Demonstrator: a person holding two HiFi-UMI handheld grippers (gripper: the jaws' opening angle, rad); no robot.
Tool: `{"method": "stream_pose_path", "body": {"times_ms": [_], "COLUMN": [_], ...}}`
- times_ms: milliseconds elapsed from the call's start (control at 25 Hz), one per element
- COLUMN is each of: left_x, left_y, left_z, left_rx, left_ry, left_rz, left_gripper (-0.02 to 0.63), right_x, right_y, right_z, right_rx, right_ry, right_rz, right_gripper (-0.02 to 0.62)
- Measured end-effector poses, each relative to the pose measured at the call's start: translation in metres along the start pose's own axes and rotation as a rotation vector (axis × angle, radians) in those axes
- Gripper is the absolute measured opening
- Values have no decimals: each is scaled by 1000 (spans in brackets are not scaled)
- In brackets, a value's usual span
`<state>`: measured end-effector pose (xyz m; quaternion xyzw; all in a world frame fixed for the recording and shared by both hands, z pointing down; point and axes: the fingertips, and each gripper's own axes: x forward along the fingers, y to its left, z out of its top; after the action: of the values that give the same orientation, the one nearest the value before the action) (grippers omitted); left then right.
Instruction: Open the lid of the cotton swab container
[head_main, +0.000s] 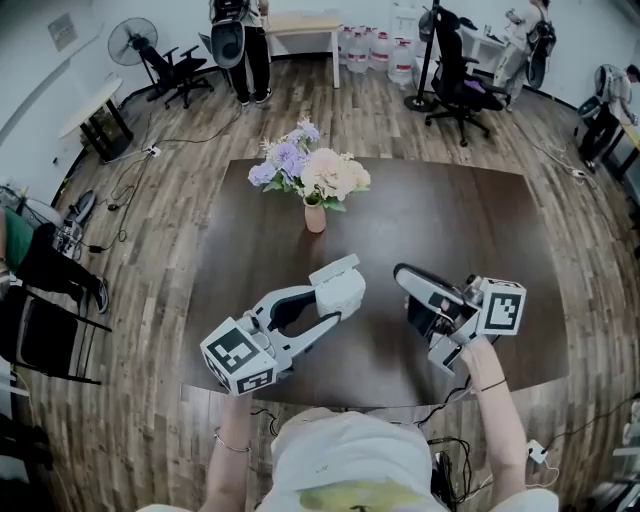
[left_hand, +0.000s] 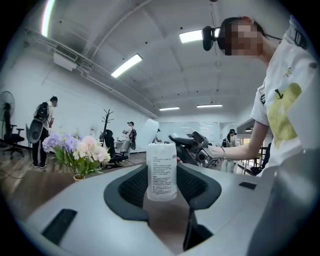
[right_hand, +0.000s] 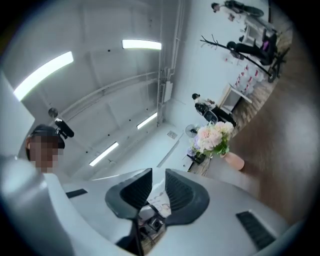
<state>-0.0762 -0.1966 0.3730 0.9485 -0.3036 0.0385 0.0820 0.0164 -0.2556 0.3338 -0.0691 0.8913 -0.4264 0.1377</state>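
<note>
The cotton swab container (head_main: 345, 288) is a white cylinder with a printed label, and my left gripper (head_main: 335, 300) is shut on it above the dark table (head_main: 450, 220). In the left gripper view the container (left_hand: 162, 172) stands upright between the dark pads, which press its sides. Its pale top (left_hand: 162, 146) shows no gap that I can make out. My right gripper (head_main: 405, 292) hovers just right of the container, apart from it. In its own view the right gripper (right_hand: 159, 180) has its jaws a narrow gap apart, with nothing pinched between the tips.
A pink vase of pale flowers (head_main: 315, 190) stands at the table's far middle, also seen as flowers (left_hand: 80, 150) and flowers (right_hand: 212, 137). Office chairs (head_main: 460, 85), a fan (head_main: 132, 40) and water bottles (head_main: 370, 45) stand beyond. A person (head_main: 245, 45) stands at the back.
</note>
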Motion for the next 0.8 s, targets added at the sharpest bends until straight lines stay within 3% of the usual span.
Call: {"method": "stream_pose_path", "body": {"times_ms": [360,800], "left_x": [-11,-21], "left_y": [13,17], "left_z": [8,7], "left_rx": [-5,1], "left_ry": [-42,-61], "left_rz": [140,228], "left_gripper": [193,192], "right_x": [-25,-44], "right_y": [-6,-9], "right_z": [0,-3], "right_rx": [-356,-582], "right_ry": [-79,-85], "right_rz": [-227,-385], "right_gripper": [64,25]}}
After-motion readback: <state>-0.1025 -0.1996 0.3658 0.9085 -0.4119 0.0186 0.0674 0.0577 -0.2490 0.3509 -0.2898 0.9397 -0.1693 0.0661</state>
